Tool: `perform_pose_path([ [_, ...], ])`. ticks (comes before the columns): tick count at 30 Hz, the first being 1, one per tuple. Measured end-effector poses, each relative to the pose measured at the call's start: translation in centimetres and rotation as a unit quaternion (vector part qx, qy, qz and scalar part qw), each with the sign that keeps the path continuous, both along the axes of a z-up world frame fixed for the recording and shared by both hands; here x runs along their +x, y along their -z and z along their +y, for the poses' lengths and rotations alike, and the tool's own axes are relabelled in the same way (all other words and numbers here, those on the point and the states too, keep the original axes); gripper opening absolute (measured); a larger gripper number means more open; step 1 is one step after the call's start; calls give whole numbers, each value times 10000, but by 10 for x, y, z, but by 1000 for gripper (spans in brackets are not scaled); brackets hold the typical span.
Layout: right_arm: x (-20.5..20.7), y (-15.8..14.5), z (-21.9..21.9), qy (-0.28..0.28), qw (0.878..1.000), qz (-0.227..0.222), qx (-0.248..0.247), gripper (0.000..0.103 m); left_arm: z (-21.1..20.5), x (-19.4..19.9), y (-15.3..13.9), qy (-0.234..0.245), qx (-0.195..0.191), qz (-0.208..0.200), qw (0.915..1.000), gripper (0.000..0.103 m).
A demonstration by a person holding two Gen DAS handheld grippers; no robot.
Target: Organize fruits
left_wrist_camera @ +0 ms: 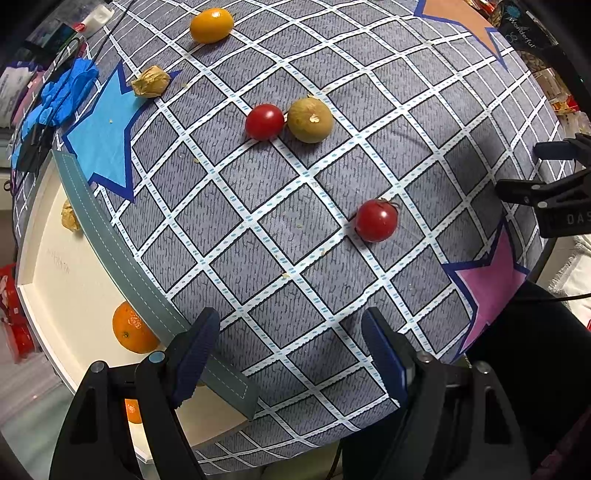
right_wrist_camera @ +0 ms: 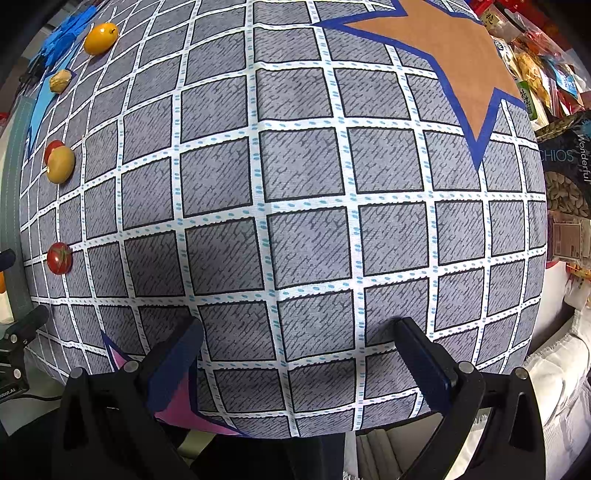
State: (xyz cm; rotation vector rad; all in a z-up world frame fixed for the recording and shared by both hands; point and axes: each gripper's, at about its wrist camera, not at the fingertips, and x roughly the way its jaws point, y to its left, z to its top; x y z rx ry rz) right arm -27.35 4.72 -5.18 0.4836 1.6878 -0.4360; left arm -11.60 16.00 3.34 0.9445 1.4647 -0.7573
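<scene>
Both grippers point down over a padded surface covered in grey cloth with a white grid (right_wrist_camera: 306, 206). Left gripper (left_wrist_camera: 291, 350): blue-padded jaws stand wide apart, nothing between them. Right gripper (right_wrist_camera: 295, 354): jaws likewise spread, empty, above bare cloth.

Cloth markings: a light-blue star patch (left_wrist_camera: 107, 136) at the left, a pink star patch (left_wrist_camera: 495, 280) at the near right corner, and a brown star patch (right_wrist_camera: 443, 48) at the far right.

Fruit on the cloth, left wrist view:
- a red cherry tomato with green stem (left_wrist_camera: 376, 220), alone, nearest the left gripper;
- a second red cherry tomato (left_wrist_camera: 265, 122) touching a round olive-green fruit (left_wrist_camera: 310, 120);
- a papery tan husked fruit (left_wrist_camera: 150, 81) at the tip of the light-blue star;
- an oval yellow-orange fruit (left_wrist_camera: 211, 25) at the far edge.

A cream tray (left_wrist_camera: 66, 280) sits beside the cloth's left edge and below it, holding a round orange citrus fruit (left_wrist_camera: 129, 328) and a small tan husk (left_wrist_camera: 69, 218).

Room: crumpled blue gloves (left_wrist_camera: 62, 96) lie at the far left; snack packets (right_wrist_camera: 535, 74) crowd the right side.
</scene>
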Motion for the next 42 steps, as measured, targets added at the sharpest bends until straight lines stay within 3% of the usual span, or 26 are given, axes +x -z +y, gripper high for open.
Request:
perform_pose_path([
  [42, 0, 1, 0, -34, 10000, -40, 2, 103, 4, -1, -3, -41, -13, -13, 10000, 82],
])
